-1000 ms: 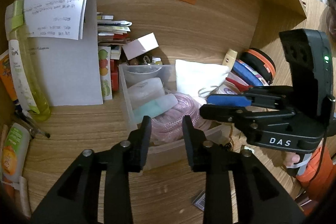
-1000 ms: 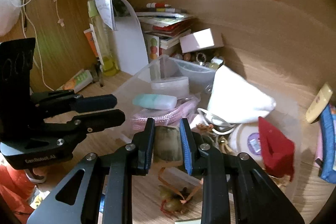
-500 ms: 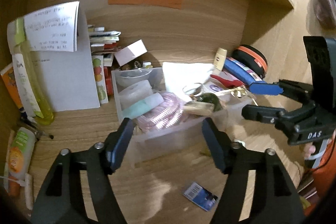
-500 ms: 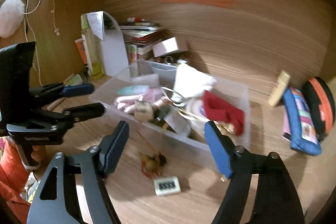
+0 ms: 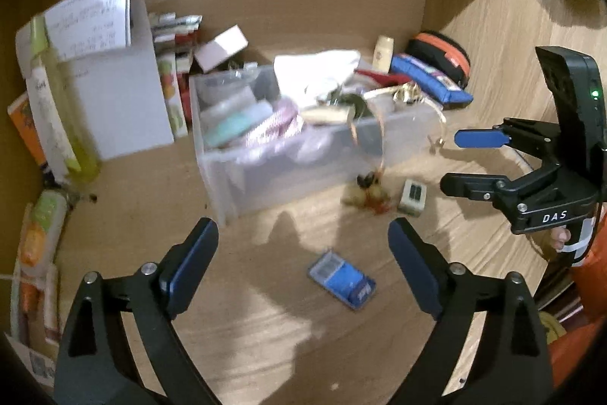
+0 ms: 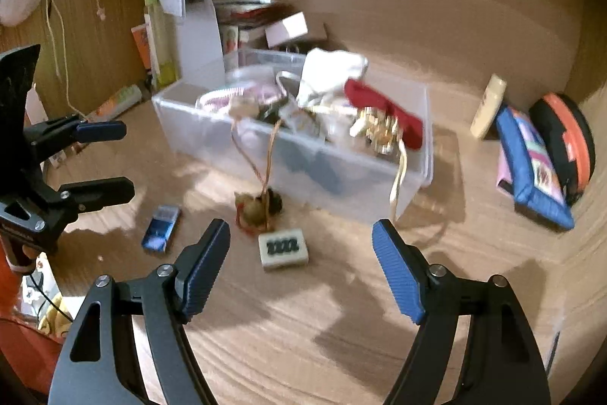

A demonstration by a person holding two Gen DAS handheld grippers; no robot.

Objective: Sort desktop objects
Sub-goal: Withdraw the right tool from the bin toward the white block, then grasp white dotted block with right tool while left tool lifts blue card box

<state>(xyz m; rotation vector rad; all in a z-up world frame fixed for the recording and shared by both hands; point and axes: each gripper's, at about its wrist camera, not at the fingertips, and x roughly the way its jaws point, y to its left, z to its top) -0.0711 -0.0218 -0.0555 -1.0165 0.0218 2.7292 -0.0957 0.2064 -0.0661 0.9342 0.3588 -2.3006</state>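
Note:
A clear plastic bin point(image 5: 220, 173) point(image 6: 417, 154) stands on the wooden desk, full of small items: a white cloth point(image 6: 330, 71), a red pouch point(image 6: 383, 112), pink cord, gold trinkets. In front of it lie a small blue packet point(image 5: 341, 279) point(image 6: 161, 228), a white eraser-like block point(image 6: 282, 247) point(image 5: 412, 196) and a beaded charm point(image 6: 258, 207) whose cord runs up into the bin. My left gripper point(image 5: 303, 268) is open and empty above the blue packet. My right gripper point(image 6: 301, 266) is open and empty just behind the white block.
A white folder with papers point(image 5: 110, 82), a yellow-green bottle point(image 5: 57, 101) and stacked books stand at the back left. A blue pencil case point(image 6: 531, 166), an orange-black round case point(image 6: 565, 139) and a small cream bottle point(image 6: 489, 105) lie at the right. Coloured notes are on the back wall.
Both grippers opened and pulled back from the bin. The right gripper let go of the item it pinched at the bin. The blue packet, white block and charm now show on the desk.

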